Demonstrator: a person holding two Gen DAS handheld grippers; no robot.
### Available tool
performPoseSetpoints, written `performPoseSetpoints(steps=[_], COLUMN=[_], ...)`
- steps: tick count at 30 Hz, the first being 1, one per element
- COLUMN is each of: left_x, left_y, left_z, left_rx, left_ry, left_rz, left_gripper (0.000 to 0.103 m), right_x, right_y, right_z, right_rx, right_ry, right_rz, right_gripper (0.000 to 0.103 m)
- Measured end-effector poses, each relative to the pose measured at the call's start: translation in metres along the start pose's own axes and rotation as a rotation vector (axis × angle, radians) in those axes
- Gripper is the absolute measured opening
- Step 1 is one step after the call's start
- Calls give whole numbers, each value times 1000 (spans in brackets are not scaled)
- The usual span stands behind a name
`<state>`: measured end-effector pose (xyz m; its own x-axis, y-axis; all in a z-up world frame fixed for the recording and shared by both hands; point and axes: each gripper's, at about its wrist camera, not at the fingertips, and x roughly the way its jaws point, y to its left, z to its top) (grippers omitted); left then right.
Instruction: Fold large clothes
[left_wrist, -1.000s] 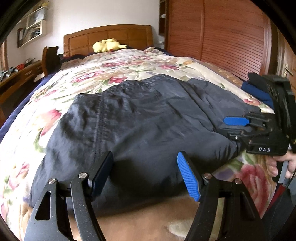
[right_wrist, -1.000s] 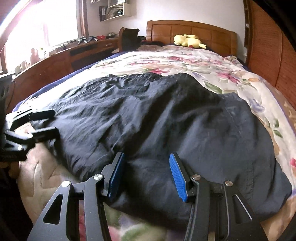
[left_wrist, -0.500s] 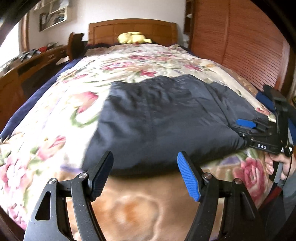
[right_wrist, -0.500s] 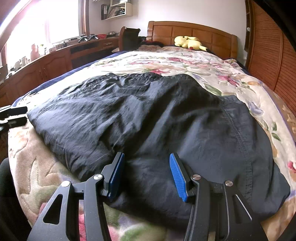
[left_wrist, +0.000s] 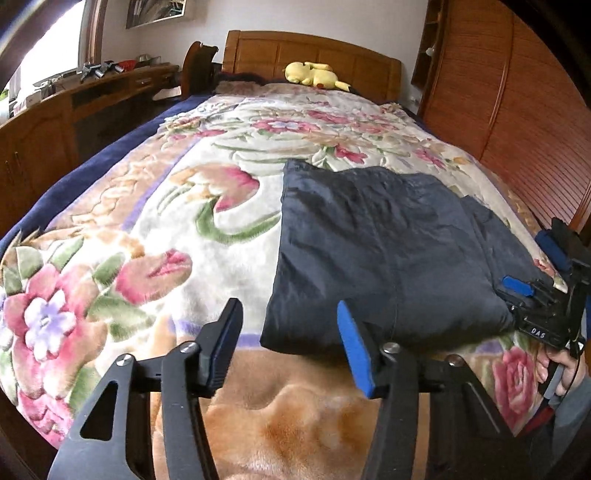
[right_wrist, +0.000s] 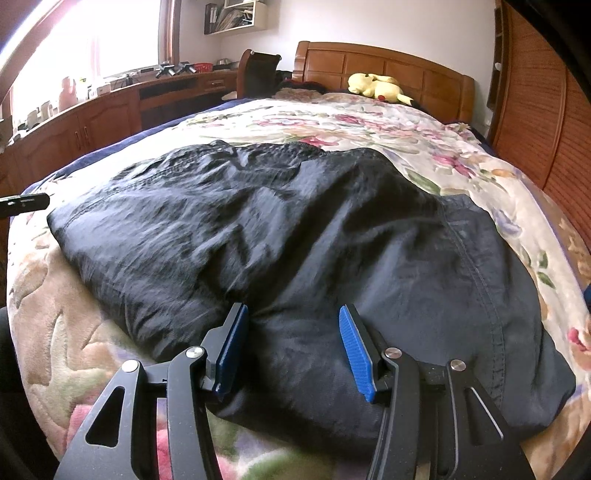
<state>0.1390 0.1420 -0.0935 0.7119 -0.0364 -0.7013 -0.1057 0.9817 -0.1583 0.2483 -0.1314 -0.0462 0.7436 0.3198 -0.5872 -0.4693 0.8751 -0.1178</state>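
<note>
The dark garment (left_wrist: 388, 251) lies on the bed, spread flat over the floral blanket (left_wrist: 155, 236) at the near end of the mattress, its left edge a clean straight fold line and its near edge running along the foot of the bed. It looks already doubled over at least once — a compact block rather than an open shape — so the step in hand is judged to be taking hold of the near edge at both corners for a further fold.

The left gripper (left_wrist: 288, 343) hovers over the near left corner of the cloth. Its jaws have just been closing, yet they stand apart; the corner sits low between them and neither pad presses on it. The right gripper (right_wrist: 291, 347) rests on the near edge further right, jaws apart with a swell of fabric bulging between them; the left pad touches the cloth, but a full pinch does not show.

Next, the left jaws need to drop onto the corner and close on all layers, not only the top one; the right needs to do the same. Slick, thin fabric like this may slide out of a shallow bite — a deep grab seems wise.

The blanket is plush and soft, so the cloth will sink a little under pressure. Beyond: a wooden headboard (left_wrist: 314, 55) with a yellow plush toy (left_wrist: 314, 74) in front of it, a long wooden counter (right_wrist: 110, 110) under a bright window on the left, and slatted wardrobe doors (left_wrist: 498, 110) on the right.
</note>
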Motion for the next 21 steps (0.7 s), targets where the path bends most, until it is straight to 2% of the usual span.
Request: performPoseSetpoints(steps=[9,18,20,21], left_x=[23,32,33,33], left_y=[10,13,11,10], left_z=[-9,-13,-13,-14], left_rx=[-63,-113,-109,-108], left_ry=[88,123,124,127], left_rz=[-3,-30,-42,-54], left_gripper=[52,52,47,39], right_x=[-1,-1,-1,-1], right_y=[-1,-1,0,-1], right_z=[-1,-1,-1,-1], right_rx=[-3,-4,-4,-4], right_ry=[-2,-2,-2,-2], right_rz=[2,1,1,1], right_gripper=[53,53,53,53])
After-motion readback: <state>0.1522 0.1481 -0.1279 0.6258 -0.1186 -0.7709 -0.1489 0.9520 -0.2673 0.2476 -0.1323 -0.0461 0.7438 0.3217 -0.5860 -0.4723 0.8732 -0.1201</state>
